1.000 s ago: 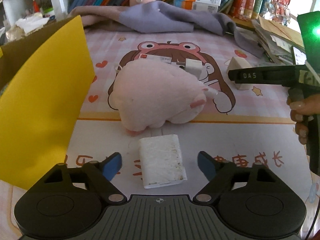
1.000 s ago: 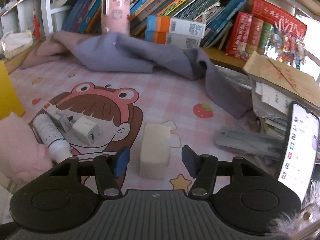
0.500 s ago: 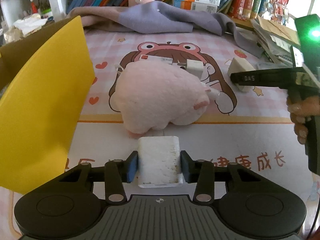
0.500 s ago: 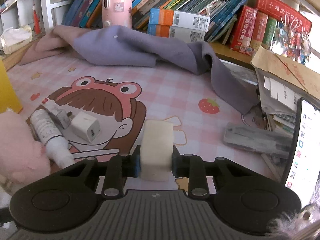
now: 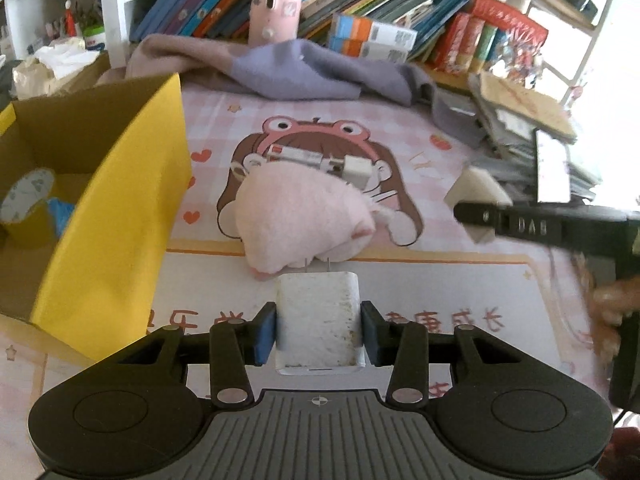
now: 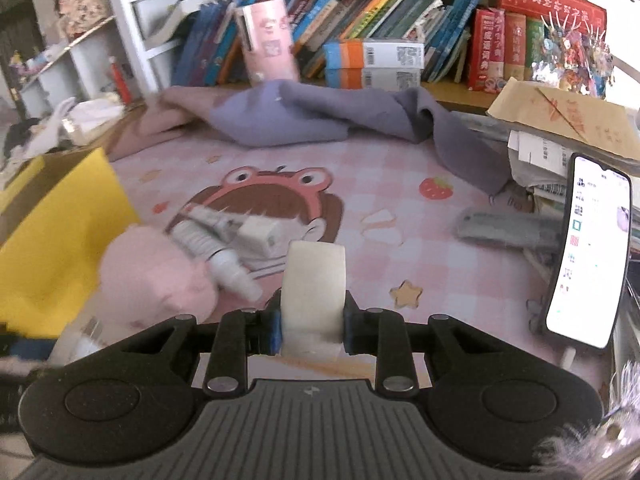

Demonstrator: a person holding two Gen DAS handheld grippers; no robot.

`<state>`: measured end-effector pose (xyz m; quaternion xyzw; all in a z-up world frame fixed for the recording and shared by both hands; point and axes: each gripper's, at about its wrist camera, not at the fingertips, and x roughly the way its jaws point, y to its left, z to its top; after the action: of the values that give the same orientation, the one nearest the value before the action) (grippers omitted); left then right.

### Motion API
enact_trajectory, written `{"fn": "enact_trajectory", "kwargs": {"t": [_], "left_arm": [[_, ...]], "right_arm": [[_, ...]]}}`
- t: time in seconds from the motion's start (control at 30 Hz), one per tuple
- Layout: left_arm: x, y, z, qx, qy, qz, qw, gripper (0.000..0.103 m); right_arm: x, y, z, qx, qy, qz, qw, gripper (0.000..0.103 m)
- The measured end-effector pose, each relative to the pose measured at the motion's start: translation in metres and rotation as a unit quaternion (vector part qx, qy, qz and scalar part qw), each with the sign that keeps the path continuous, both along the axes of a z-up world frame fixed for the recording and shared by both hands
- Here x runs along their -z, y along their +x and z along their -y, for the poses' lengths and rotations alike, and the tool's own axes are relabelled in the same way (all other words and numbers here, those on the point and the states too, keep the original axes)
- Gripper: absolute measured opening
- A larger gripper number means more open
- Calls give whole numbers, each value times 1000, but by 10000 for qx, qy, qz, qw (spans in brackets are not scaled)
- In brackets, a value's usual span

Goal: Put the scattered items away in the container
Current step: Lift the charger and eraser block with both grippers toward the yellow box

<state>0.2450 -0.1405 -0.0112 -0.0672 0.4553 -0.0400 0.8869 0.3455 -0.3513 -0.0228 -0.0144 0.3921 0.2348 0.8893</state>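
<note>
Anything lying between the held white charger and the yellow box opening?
No: in the left wrist view, only bare printed mat lies between the white plug-in charger and the yellow cardboard box.

Black grippers [image 5: 319, 330] — blue pads [image 5: 265, 330], silver screws.

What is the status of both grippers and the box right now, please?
Left gripper shut on white charger. Right gripper shut on cream block. Yellow box open at left. Pink plush lies ahead of the left fingers.

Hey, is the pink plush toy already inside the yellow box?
No. The pink plush toy lies on the cartoon mat, outside and to the right of the yellow box.
</note>
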Motion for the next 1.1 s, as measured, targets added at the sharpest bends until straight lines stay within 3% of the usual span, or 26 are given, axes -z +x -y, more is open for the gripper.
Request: {"fn": "enact_trajectory", "kwargs": {"t": [0.23, 0.4, 0.87, 1.1], "left_arm": [[-27, -16, -8, 30, -420, 269, 9988, 42], [-22, -17, -5, 83, -950, 217, 9952, 42], [-47, -46, -19, 1002, -1159, 655, 9860, 42], [-48, -75, -51, 1150, -1254, 778, 9823, 42]], "right_arm": [[-23, -45, 7, -171, 114, 56, 9998, 25], [-29, -70, 7, -245, -58, 137, 9996, 25], [-59, -118, 7, 707, -39, 443, 9965, 25], [-69, -154, -29, 643, -109, 608, 9960, 25]]}}
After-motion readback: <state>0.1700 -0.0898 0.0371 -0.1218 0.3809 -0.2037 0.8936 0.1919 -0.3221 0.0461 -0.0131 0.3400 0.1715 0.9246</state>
